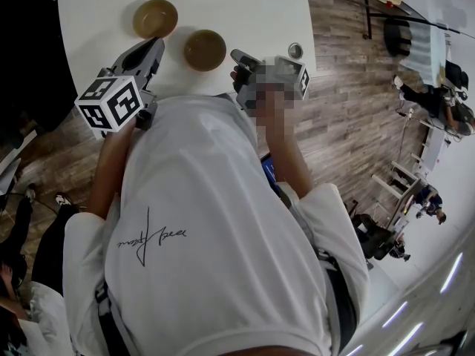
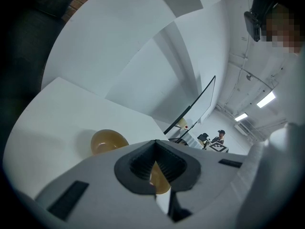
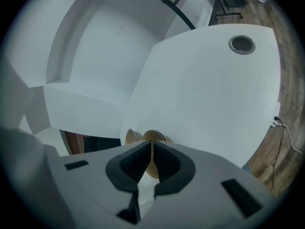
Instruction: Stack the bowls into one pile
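While the person leans over the white table (image 1: 252, 6), two brown bowls sit on it and are not yet in one pile. The far bowl (image 1: 155, 18) is in the upper left of the head view. The near bowl (image 1: 205, 50) is just below it and to the right. They are close to each other but do not touch. Both stand the right way up and look empty.

The left gripper (image 1: 154, 48) is at the left of the head view, with its tip near the left side of the near bowl. Its jaws are pressed together and hold nothing. In the left gripper view, one bowl shows on the table at the left of the closed jaws. A bit of the other bowl shows behind them.

The right gripper (image 1: 240, 56) is just to the right of the near bowl and does not touch it. Its jaws are pressed together too, with nothing in them. In the right gripper view, both bowls peek up just past the closed tips, low in the middle of the frame.

A small round metal ring (image 1: 295, 50) is set in the table top, right of the right gripper. The person's white shirt (image 1: 215, 236) fills the bottom of the head view, and a brown wood floor (image 1: 349, 87) shows at the right.
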{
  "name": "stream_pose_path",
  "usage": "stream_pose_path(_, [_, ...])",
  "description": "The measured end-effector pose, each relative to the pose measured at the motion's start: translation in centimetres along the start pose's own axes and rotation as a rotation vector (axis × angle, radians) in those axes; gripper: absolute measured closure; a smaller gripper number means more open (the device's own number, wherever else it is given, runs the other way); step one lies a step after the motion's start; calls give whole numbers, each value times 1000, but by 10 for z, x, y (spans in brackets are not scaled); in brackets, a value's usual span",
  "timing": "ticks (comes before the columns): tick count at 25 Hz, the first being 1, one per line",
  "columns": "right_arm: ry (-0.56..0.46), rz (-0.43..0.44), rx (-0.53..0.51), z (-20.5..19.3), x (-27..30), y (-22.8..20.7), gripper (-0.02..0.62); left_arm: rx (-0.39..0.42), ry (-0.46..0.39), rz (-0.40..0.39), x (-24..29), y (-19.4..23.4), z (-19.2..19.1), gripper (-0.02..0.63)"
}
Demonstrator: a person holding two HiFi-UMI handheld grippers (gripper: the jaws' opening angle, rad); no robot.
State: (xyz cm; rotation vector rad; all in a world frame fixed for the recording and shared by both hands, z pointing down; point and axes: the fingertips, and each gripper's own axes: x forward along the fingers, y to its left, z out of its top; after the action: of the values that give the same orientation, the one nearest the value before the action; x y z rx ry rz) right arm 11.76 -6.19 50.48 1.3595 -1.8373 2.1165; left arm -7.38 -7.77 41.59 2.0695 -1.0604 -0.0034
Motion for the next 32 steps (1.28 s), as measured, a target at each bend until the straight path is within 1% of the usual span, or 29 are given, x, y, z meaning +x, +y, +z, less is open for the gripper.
stream_pose_path(7, [-55,-5,-185,11,-6,29,584,6,1,59,2,11,0,600])
stream_pose_path(12, [-71,-21,-353,6,-7,54,584,16,1,123,-5,25,-4,600])
stream_pose_path(15, [-81,13,-435,2,-12,81,584,17,4,155,-5,32,-6,600])
stream_pose_path(20, [-112,35,-639,-5,-19,124,584,10,14,208,-7,44,-11,600])
stream_pose_path(25, [-132,26,-807,-17,-23,147,584,18,28,267,-8,56,-15,600])
stream_pose_path(28, [-133,29,-867,-26,-22,156,584,47,51,319,-9,64,-19,600])
stream_pose_path(30, [-135,30,-892,-30,-21,158,584,32,62,332,-10,70,-24,600])
stream_pose_path(32, [-139,25,-918,-32,-21,160,584,-5,65,345,-11,76,-28,600])
